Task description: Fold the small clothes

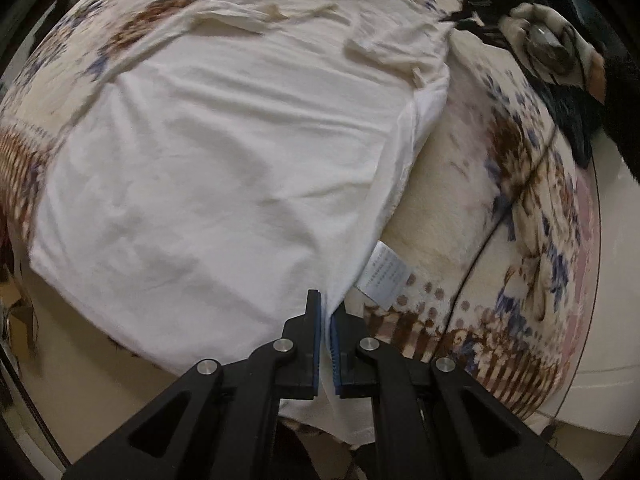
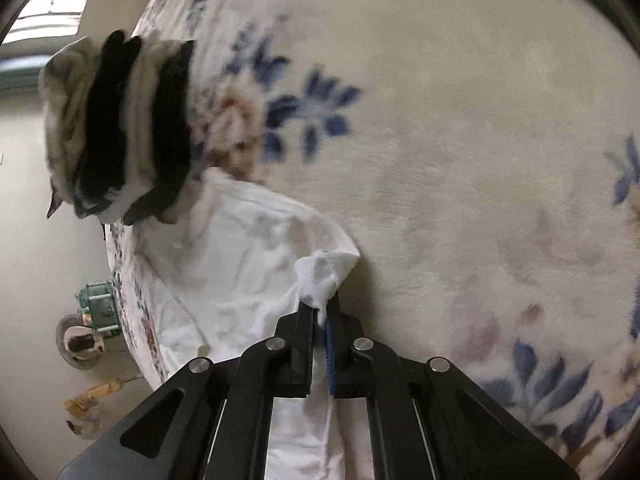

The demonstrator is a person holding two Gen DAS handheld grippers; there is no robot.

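A white garment (image 1: 224, 152) lies spread flat on a floral blanket (image 1: 532, 208), with a care label (image 1: 382, 276) sticking out at its near right edge. My left gripper (image 1: 326, 312) is shut on the garment's near corner. In the right wrist view the same white garment (image 2: 240, 264) lies bunched at the blanket's left side. My right gripper (image 2: 320, 312) is shut on a gathered tip of the cloth and holds it just above the blanket (image 2: 460, 128).
A stack of folded black and white clothes (image 2: 120, 128) sits at the blanket's edge beyond the garment. Dark clothing and a patterned item (image 1: 552, 44) lie at the far right. The floor (image 2: 32, 280) with small objects lies left of the bed.
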